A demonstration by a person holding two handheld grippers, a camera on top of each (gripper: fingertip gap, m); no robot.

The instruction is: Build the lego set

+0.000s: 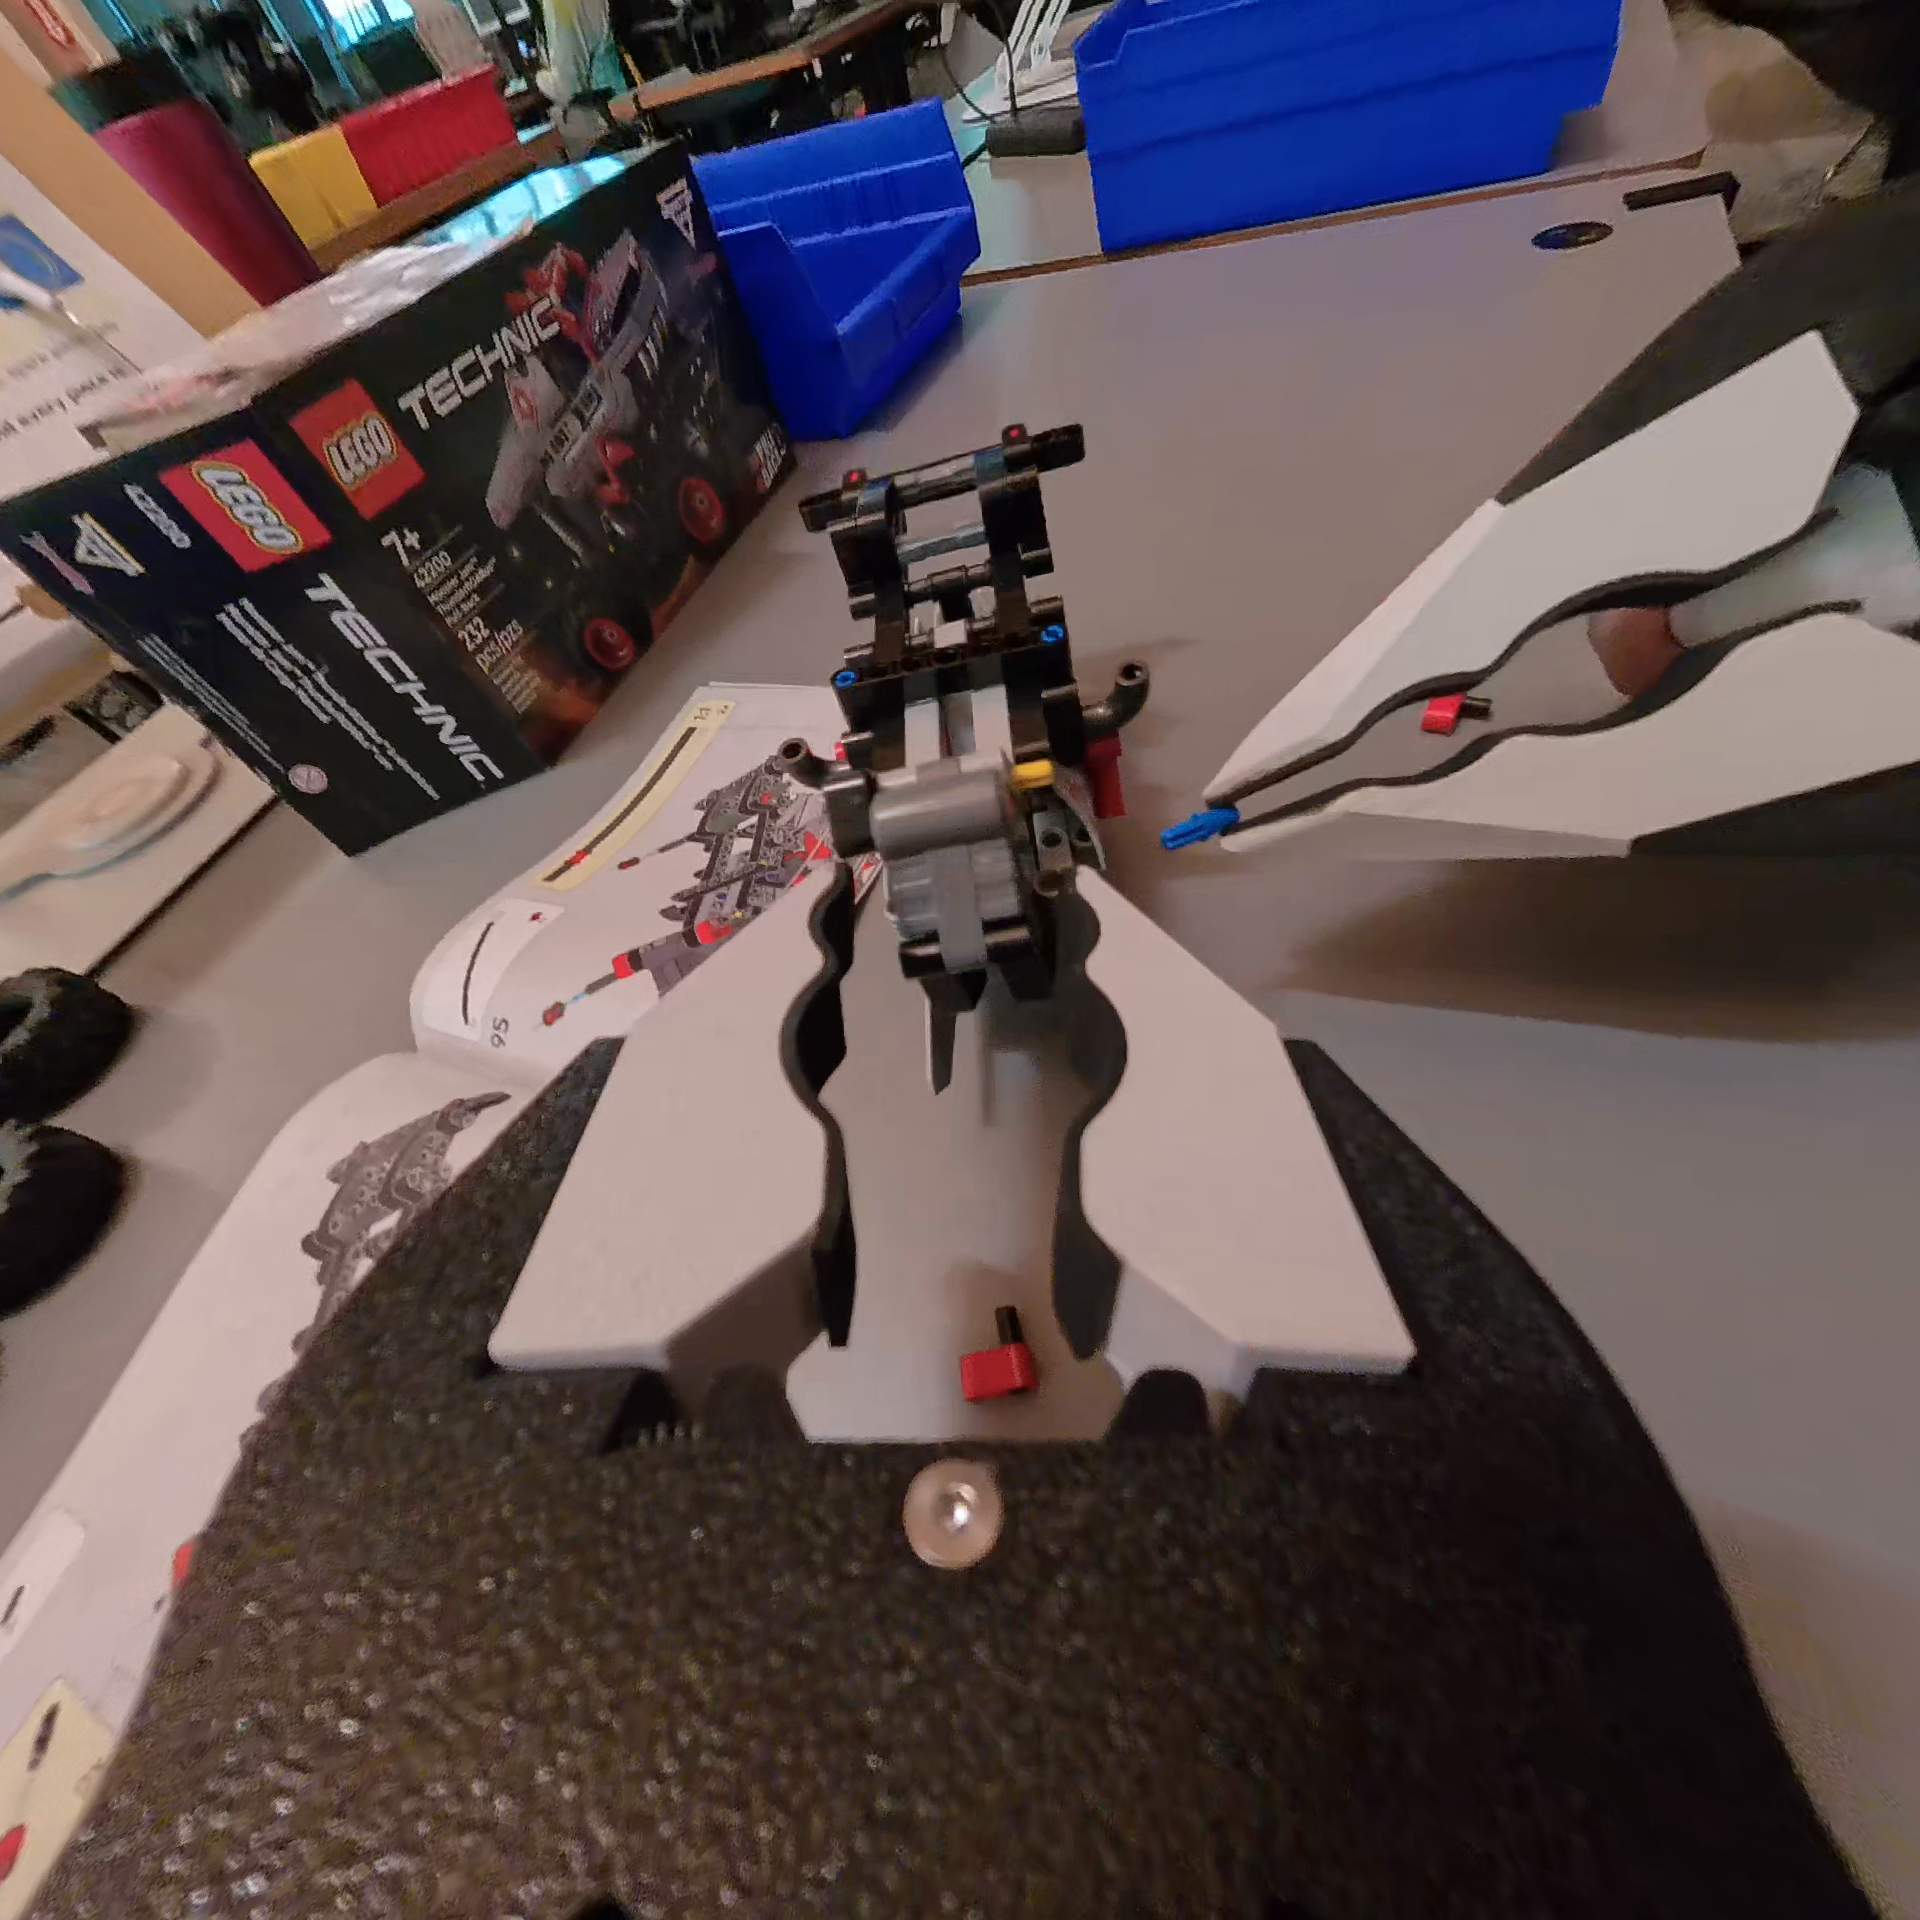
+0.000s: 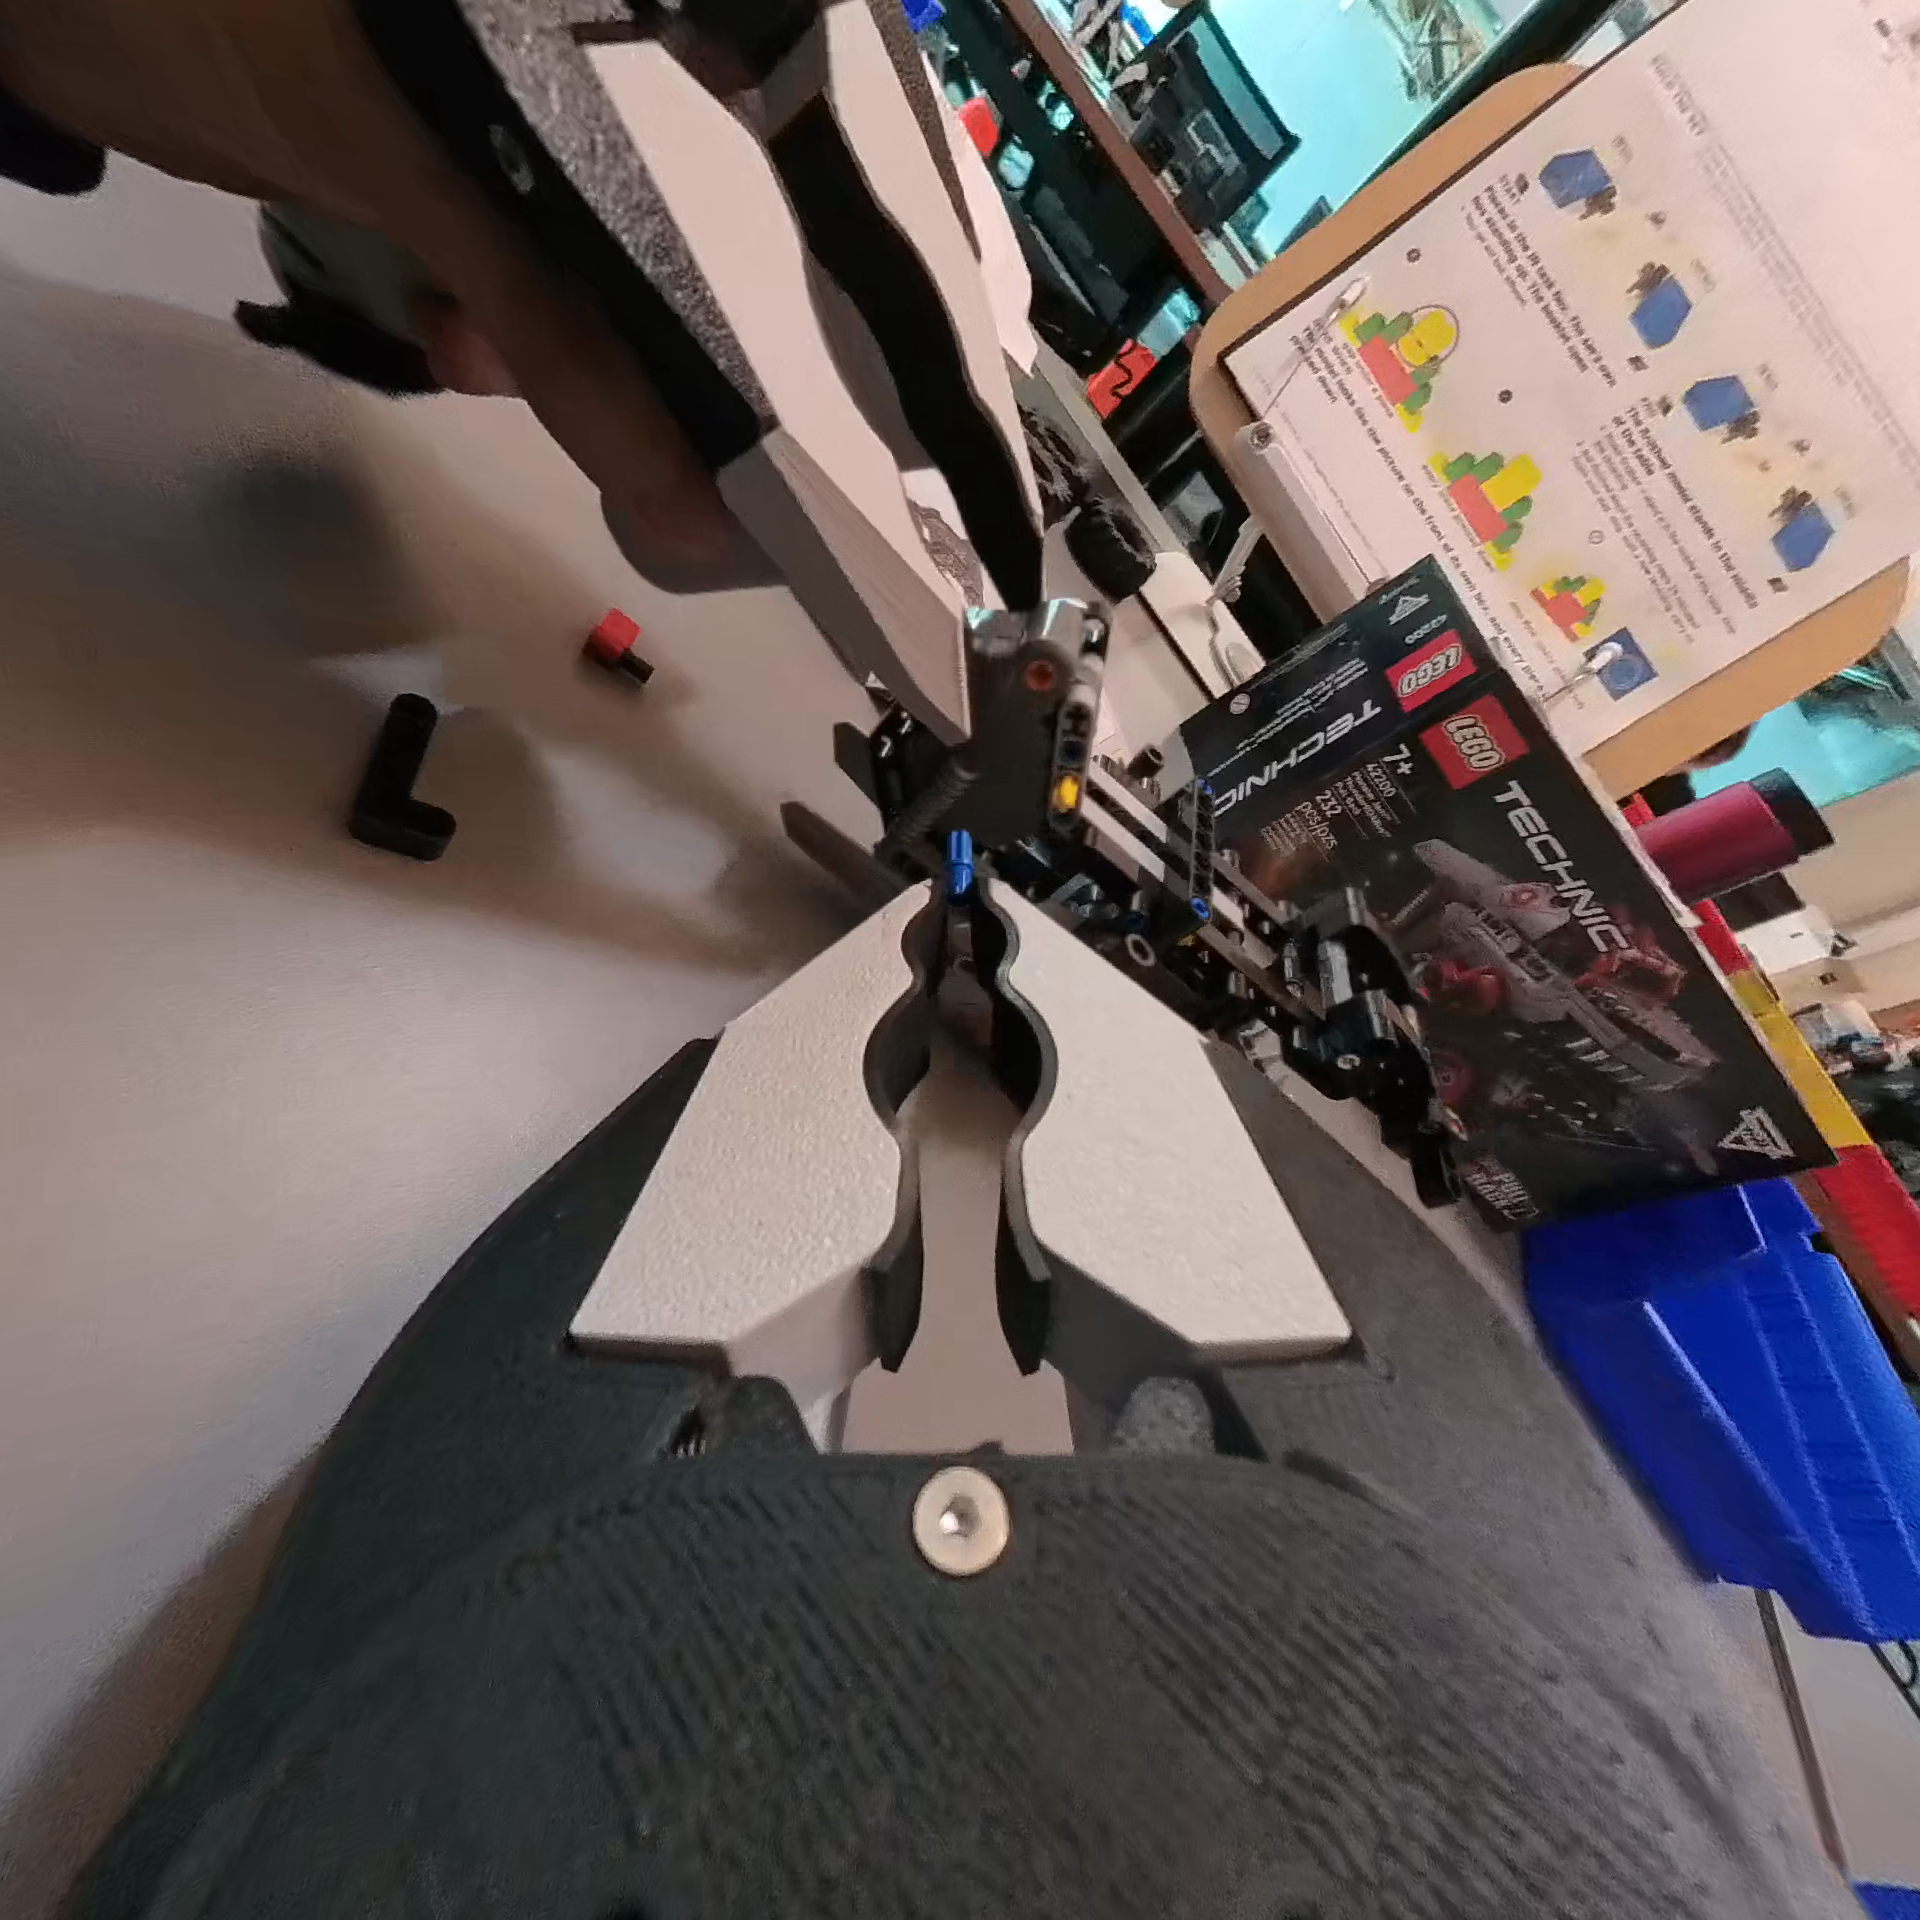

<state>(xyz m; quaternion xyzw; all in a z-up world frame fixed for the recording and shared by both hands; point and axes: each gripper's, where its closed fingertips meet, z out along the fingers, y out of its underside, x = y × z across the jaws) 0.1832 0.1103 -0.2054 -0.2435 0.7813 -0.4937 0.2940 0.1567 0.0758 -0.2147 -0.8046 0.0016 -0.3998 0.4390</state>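
Note:
My left gripper (image 1: 961,894) is shut on the grey end of a black and grey Technic chassis (image 1: 956,644), which it holds above the table, pointing away. My right gripper (image 1: 1221,823) comes in from the right, shut on a small blue pin (image 1: 1195,829) whose tip is just right of the chassis. In the right wrist view, the right gripper (image 2: 956,902) holds the blue pin (image 2: 956,860) right below the chassis's grey block (image 2: 1039,707), which the left gripper (image 2: 977,644) grips from above.
An open instruction booklet (image 1: 582,935) and the set's box (image 1: 416,582) lie to the left on the grey table (image 1: 1455,1143). Blue bins (image 1: 842,260) stand behind. Black tyres (image 1: 52,1039) lie far left. A black L-shaped piece (image 2: 400,784) and a red piece (image 2: 613,639) lie loose. The left gripper's tips are roughly 5 centimeters from the right gripper's. The black L-shaped piece (image 2: 400,784) is about equally far from each gripper, around 10 centimeters.

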